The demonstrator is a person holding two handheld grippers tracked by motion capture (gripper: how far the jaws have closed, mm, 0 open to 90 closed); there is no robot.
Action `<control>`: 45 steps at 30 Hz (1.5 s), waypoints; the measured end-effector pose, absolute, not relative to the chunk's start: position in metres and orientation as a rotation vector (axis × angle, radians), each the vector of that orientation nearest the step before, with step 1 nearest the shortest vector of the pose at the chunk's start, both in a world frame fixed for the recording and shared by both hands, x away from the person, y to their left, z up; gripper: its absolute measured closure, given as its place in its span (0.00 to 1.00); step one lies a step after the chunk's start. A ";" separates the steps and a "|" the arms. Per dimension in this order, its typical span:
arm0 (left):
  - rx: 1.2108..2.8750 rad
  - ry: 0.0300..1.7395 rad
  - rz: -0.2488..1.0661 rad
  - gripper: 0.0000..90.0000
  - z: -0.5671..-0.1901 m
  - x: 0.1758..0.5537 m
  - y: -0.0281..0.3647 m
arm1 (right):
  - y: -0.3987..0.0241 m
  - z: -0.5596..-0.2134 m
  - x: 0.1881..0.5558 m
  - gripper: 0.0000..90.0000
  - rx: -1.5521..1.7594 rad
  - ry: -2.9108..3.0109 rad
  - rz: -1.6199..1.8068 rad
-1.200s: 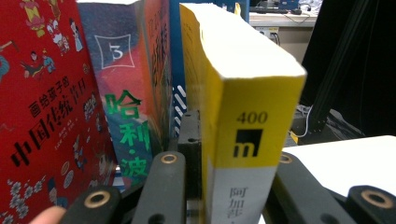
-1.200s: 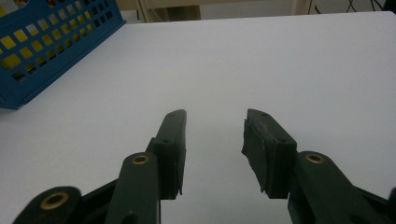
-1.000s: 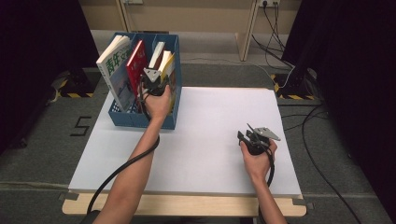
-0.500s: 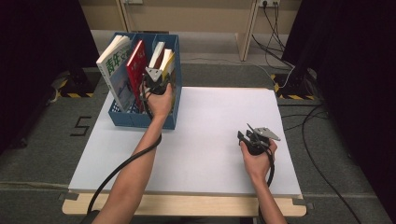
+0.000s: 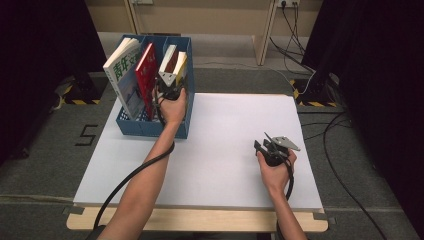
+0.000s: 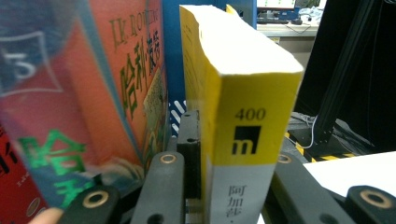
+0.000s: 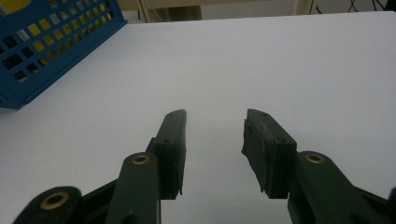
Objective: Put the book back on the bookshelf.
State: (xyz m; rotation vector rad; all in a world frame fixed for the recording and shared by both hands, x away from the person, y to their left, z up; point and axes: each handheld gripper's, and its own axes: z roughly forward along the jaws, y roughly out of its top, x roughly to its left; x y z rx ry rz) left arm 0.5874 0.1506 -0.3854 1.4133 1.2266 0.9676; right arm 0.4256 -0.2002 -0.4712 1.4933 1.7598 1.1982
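High view: my left gripper [image 5: 167, 82] is up at the blue file basket [image 5: 150, 127], jaws clamped on the yellow-spined book [image 5: 181, 62] standing in the right-hand compartment. White book [image 5: 169, 56] stands just beside it on the far side of my jaws, with the red book [image 5: 146, 70] and the big green-lettered book [image 5: 122, 75] in the compartment beyond. My right gripper [image 5: 264, 145] rests well away on the white surface [image 5: 225, 130], with nothing near its jaws. Left gripper view: jaws nearly closed on the yellow-spined book [image 6: 252, 135], one pad flat on its cover, spine facing me, book upright and square between the jaws. Red book [image 6: 126, 84] leans close against the outside of that jaw. Right gripper view: right gripper [image 7: 212, 149], jaws roughly half open, empty, bare surface [image 7: 261, 60] ahead, basket [image 7: 51, 42] corner far off to one side. Risks as I see them: grip sits low on a tall book, so a tilted lift could let it pivot or slip. The leaning red book may drag along or topple as I pull. The basket looks light and unheld, so friction could lift or slide it.
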 end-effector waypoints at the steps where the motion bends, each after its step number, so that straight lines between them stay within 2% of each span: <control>1: 1.413 1.226 0.969 0.84 -0.386 0.588 0.150 | -0.200 -0.471 0.426 0.66 1.491 1.760 1.198; 25: 1.433 1.186 0.995 0.83 -0.395 0.589 0.146 | -0.199 -0.473 0.426 0.66 1.483 1.775 1.191; 35: 1.447 1.152 1.011 0.72 -0.386 0.572 0.148 | -0.199 -0.473 0.425 0.66 1.491 1.776 1.191; 45: 1.469 1.217 0.930 0.72 -0.382 0.562 0.154 | -0.198 -0.473 0.425 0.66 1.499 1.782 1.190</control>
